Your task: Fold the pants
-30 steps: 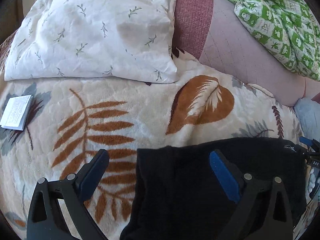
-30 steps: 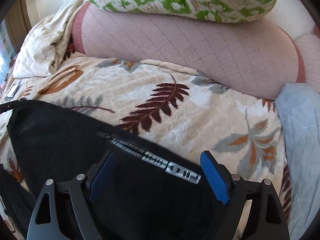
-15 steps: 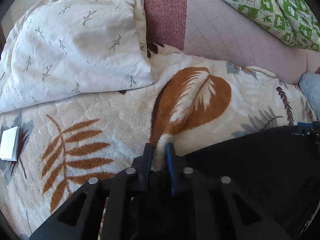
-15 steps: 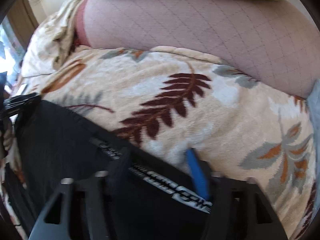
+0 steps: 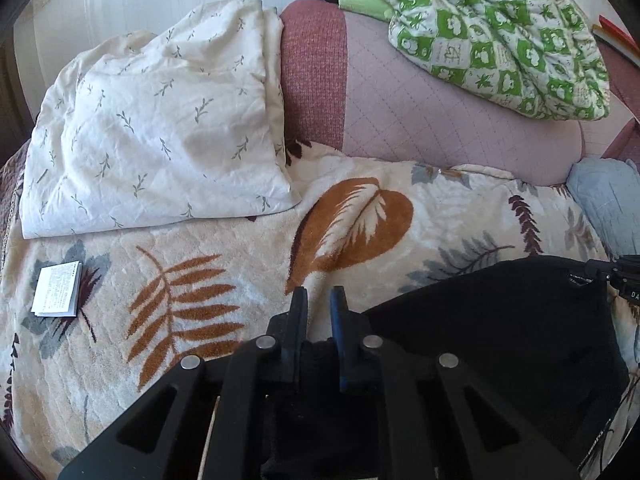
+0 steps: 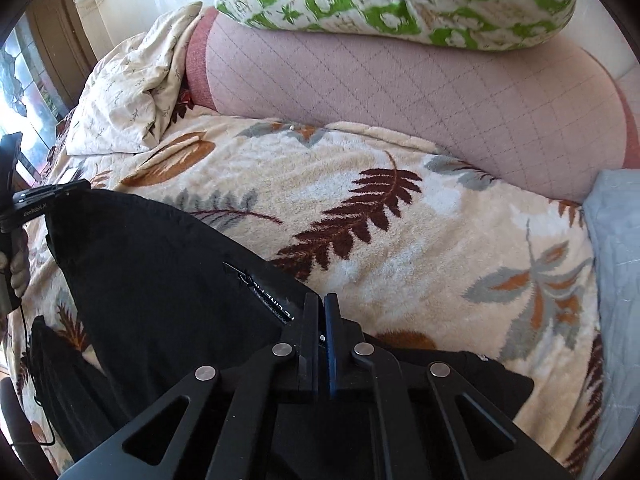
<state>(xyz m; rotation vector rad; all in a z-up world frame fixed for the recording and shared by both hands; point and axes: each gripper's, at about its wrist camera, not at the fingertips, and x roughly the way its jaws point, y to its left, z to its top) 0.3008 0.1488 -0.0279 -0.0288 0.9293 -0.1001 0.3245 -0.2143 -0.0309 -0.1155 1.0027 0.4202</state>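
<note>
Black pants (image 5: 500, 320) lie on a cream blanket (image 5: 240, 248) with brown and grey leaves. My left gripper (image 5: 318, 300) is shut on the pants' left edge, with black cloth bunched low between its fingers. In the right wrist view the pants (image 6: 160, 272) stretch left from my right gripper (image 6: 322, 304), which is shut on their edge next to a zip with a printed strip (image 6: 264, 296). The held edge hangs taut between both grippers, raised off the blanket. Each gripper shows in the other's view: the right gripper (image 5: 624, 272) and the left gripper (image 6: 40, 200).
A white pillow with small sprigs (image 5: 152, 132) lies at the back left, with a small booklet (image 5: 58, 290) in front of it. A pink quilted backrest (image 5: 420, 120) runs behind, with a green-and-white quilt (image 5: 500, 28) on top. Pale blue cloth (image 6: 616, 240) lies to the right.
Both grippers went from wide open to shut on the pants' edge. Both have risen a little, drawing the edge up off the blanket.
</note>
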